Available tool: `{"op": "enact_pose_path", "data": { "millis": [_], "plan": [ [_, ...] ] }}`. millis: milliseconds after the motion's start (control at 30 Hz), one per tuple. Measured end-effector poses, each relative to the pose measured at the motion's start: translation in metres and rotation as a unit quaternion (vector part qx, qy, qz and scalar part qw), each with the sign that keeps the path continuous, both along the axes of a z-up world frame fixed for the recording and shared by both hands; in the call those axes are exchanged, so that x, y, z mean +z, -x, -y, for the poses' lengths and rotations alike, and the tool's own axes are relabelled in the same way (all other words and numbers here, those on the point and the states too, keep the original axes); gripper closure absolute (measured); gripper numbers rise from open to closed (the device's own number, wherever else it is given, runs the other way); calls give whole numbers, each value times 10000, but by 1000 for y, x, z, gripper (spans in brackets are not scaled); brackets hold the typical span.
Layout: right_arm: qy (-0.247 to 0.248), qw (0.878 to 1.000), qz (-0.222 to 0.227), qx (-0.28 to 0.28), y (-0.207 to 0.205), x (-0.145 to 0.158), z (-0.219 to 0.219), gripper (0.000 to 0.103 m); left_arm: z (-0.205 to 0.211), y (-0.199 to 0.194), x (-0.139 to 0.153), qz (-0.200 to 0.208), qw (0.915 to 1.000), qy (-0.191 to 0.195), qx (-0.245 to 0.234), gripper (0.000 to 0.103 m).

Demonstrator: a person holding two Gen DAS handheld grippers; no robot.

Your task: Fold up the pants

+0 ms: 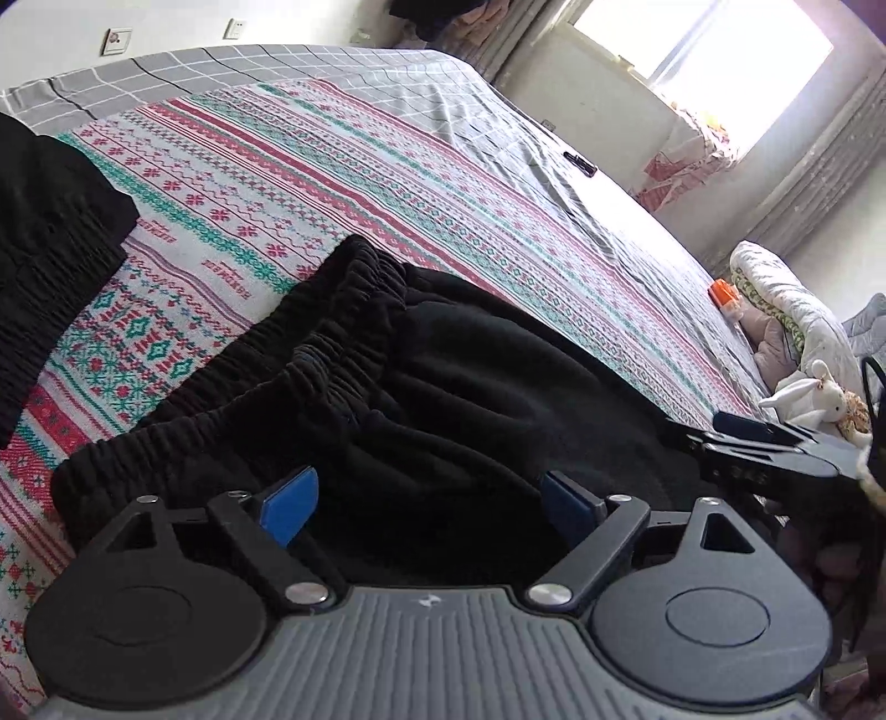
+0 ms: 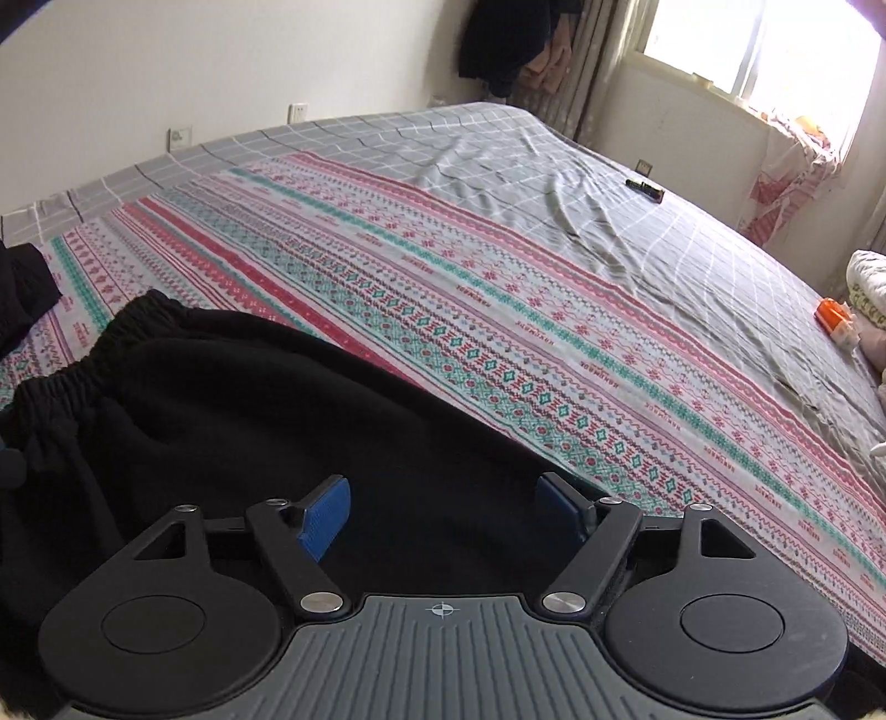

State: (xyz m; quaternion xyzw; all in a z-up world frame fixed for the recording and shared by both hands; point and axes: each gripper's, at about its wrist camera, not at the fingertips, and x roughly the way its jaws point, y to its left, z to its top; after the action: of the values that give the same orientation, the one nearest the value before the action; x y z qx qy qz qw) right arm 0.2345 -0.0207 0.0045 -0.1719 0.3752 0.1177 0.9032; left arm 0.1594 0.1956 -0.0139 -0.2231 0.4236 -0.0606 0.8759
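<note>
Bedroom, bright window (image 2: 764, 50) at far right. Bed (image 2: 498, 160) carries a grey checked sheet with a patterned red-and-teal blanket (image 2: 421, 310) spread over it.

No containers seen. An orange-capped item (image 2: 832, 317) lies near the bed's far right edge; a small dark object (image 2: 645, 190) rests on the grey sheet, well beyond both pairs of fingers. A white plush toy (image 1: 811, 397) sits off to the right.

Black pants (image 1: 443, 376) lie on the blanket, bunched, elastic waistband (image 1: 310, 343) ahead and left of the left fingers. A second dark garment (image 1: 50, 232) lies apart at far left.

Left gripper (image 1: 429, 504): fingers spread wide, blue pads over the black fabric, nothing pinched between them. Whether the tips touch the cloth I cannot tell.

Right gripper (image 2: 451, 509): fingers wide apart, pants directly beneath and ahead, fabric not clamped. The right gripper also shows at the right edge of the left wrist view.
</note>
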Motion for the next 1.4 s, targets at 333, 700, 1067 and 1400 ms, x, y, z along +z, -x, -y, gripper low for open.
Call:
{"op": "enact_pose_path", "data": {
  "millis": [333,700,1067,1400],
  "plan": [
    [371,9973,-616,150,-90,-49,-7,27,18,-22,-22,-376,9972,-501,-402,26],
    [-862,9883,-1255,-120,-115,-48,21,55,41,-29,-25,-336,9924,-877,-792,1],
    [-188,9997,-114,-98,-27,21,-2,99,30,-23,-13,-228,9972,-550,-450,1],
    [-117,9968,743,279,136,94,-4,99,6,40,22,684,9959,-459,-384,1]
  ]
}}
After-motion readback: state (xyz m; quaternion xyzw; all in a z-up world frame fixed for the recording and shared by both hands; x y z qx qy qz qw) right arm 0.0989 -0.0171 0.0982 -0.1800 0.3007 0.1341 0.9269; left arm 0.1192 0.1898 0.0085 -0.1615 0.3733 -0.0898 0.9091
